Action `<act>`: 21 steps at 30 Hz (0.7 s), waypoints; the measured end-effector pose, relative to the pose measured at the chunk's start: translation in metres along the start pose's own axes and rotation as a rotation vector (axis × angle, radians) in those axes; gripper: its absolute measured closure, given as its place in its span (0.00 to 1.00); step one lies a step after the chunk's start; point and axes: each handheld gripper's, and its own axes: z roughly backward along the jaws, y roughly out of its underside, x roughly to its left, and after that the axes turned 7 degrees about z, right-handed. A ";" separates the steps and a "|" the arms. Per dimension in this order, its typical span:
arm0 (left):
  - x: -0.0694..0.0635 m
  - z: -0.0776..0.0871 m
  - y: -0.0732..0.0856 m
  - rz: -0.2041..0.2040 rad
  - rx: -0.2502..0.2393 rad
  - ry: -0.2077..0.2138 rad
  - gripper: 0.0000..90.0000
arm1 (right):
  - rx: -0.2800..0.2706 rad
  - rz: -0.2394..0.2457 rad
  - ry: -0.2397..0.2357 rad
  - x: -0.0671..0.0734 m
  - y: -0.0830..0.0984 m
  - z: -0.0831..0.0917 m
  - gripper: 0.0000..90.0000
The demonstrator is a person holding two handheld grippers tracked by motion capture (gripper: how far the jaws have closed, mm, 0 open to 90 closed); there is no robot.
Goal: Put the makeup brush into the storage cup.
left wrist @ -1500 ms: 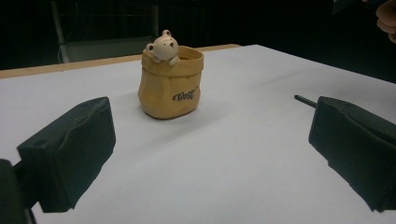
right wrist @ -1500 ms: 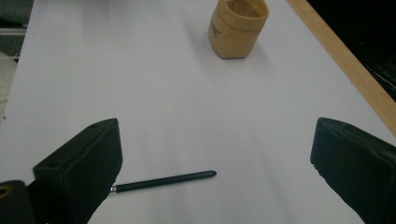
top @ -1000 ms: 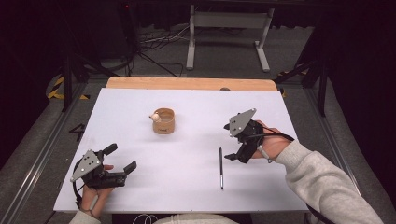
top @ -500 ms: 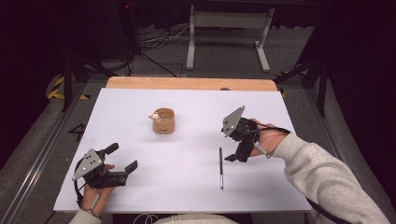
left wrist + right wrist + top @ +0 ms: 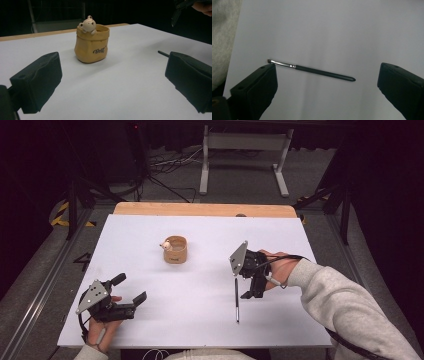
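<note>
Bear figurine [image 5: 165, 244] peeks from the tan sack-shaped ceramic pot [image 5: 175, 251] on the white desk [image 5: 200, 320]; right gripper [image 5: 254, 292], jaws apart like the left gripper's [image 5: 131, 292], has shifted toward the slim black brush [image 5: 236, 301].

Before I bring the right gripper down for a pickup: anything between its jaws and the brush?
Nothing. In the right gripper view the brush lies alone on the bare white table, open jaws either side. The high view shows the right gripper beside it.

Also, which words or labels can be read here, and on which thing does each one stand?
Dark script on the pot: looks like "Gost", but the letters are too blurred to be sure.
Brush: no text seen.
Grippers: no text seen.
</note>
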 end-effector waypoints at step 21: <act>0.000 -0.001 0.000 0.004 0.009 0.008 0.01 | 0.084 0.051 -0.065 -0.009 -0.010 -0.025 0.04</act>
